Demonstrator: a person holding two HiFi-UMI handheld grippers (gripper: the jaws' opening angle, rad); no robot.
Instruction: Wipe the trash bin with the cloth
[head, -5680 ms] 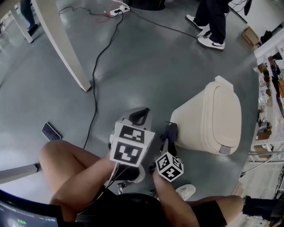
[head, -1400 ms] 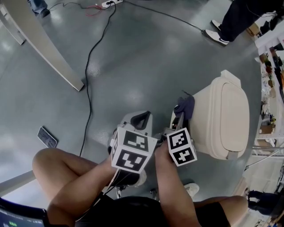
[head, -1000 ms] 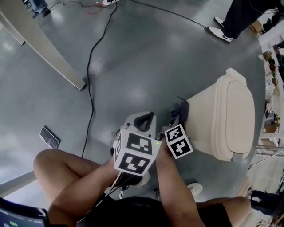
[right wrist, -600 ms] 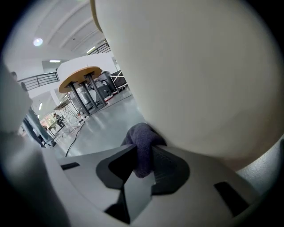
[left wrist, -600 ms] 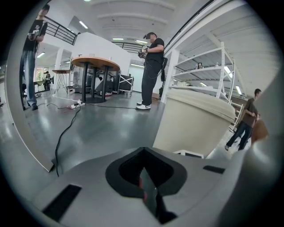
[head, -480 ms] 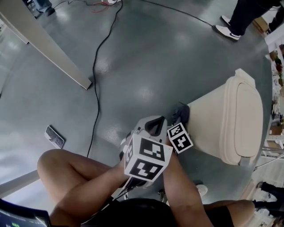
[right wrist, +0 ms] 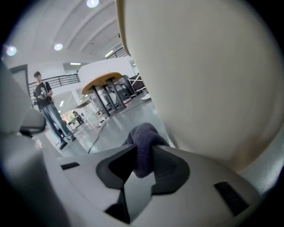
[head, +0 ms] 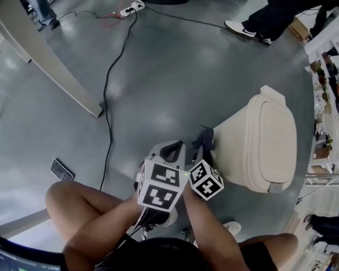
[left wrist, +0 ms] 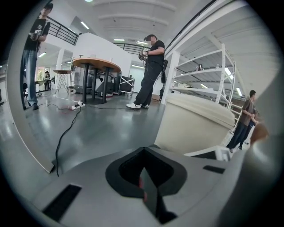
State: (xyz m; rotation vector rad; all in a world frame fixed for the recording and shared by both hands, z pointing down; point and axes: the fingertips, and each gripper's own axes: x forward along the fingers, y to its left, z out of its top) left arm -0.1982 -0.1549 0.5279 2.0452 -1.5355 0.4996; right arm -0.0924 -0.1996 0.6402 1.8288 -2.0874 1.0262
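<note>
2 grippers nearest, held low above bare knees (head: 71, 198). Left gripper (head: 170, 150): jaws pressed flat together, aimed over the grey floor (head: 175, 69) just left of the bin. Right gripper (head: 203, 154): pinching a dark grey cloth (head: 204, 138), wad bulging out past the jaw tips. Cloth up against the near side wall of the trash bin (head: 259, 140), below the lid.

Bin: cream, upright on the floor, flat lid (head: 276, 137) shut. Inside hidden, contents not readable.

Left of the knees, flat on the floor: 1 phone (head: 61, 169), well apart from the bin.

Farther out: 1 black cable (head: 107, 106) snaking away across the floor toward a white power strip (head: 130, 9). Slanted white beam (head: 47, 58) at far left. At the far edge, white and black shoes (head: 242, 29) of a standing person.
</note>
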